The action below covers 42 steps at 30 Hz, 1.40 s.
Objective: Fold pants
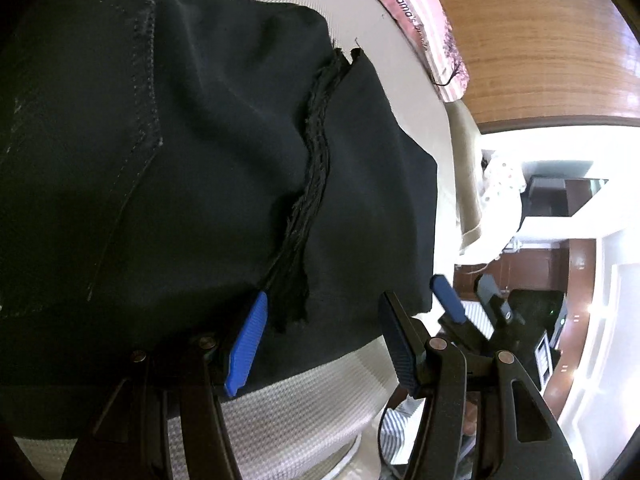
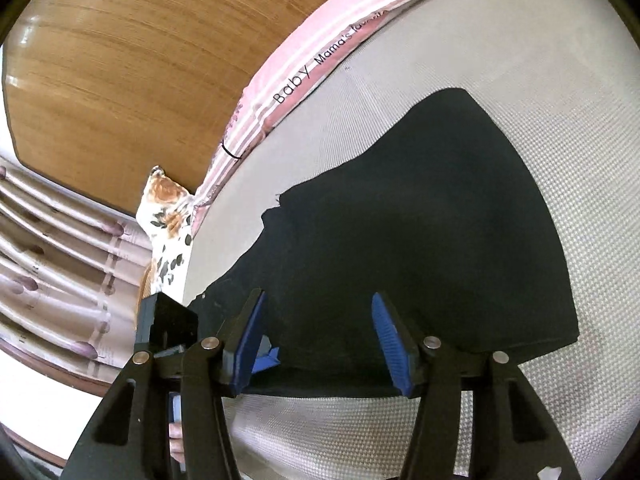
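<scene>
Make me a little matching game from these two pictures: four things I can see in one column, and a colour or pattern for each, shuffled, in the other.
Things
1. pair of fabric pants
2. textured mattress cover
3. long cloth with the printed word "Baby"
4. ribbed finger pads of the handheld grippers

Colours
A. pink with white stripes
B. blue
C. black
D. pale grey-white

Pairs: 1-C, 2-D, 3-A, 4-B
</scene>
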Each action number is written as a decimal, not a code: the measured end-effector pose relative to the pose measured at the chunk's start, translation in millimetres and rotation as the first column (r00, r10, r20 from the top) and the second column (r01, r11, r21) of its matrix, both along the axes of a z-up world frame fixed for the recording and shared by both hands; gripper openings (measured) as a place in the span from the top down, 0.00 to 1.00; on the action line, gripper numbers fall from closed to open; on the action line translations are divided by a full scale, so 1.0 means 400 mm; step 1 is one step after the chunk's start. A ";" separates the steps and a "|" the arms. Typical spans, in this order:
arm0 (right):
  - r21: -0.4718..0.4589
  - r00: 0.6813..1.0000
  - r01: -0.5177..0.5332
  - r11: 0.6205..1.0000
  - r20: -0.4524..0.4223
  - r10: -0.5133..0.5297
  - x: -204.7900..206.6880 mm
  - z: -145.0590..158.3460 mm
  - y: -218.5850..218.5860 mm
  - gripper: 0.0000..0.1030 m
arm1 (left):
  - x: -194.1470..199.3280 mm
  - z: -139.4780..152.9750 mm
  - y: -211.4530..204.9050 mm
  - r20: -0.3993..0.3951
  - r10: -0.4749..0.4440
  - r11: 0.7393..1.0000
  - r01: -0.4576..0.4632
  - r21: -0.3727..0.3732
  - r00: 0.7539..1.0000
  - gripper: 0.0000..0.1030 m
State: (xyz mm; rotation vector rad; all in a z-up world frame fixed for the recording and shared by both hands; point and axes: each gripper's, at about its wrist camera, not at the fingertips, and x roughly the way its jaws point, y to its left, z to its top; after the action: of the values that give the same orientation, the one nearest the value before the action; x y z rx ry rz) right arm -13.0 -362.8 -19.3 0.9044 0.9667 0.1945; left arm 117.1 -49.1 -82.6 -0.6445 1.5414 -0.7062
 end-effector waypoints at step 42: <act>-0.084 0.984 0.055 0.995 -0.164 -0.068 -0.003 -0.086 -0.048 0.51 | -0.059 0.038 -0.042 0.284 -0.145 0.971 0.082 0.223 0.948 0.92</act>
State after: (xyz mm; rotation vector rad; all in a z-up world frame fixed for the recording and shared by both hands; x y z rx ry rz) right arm -14.0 -381.8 -53.9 0.8864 1.0919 0.0276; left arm 93.7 -66.0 -67.5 -0.2770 1.3547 -0.6828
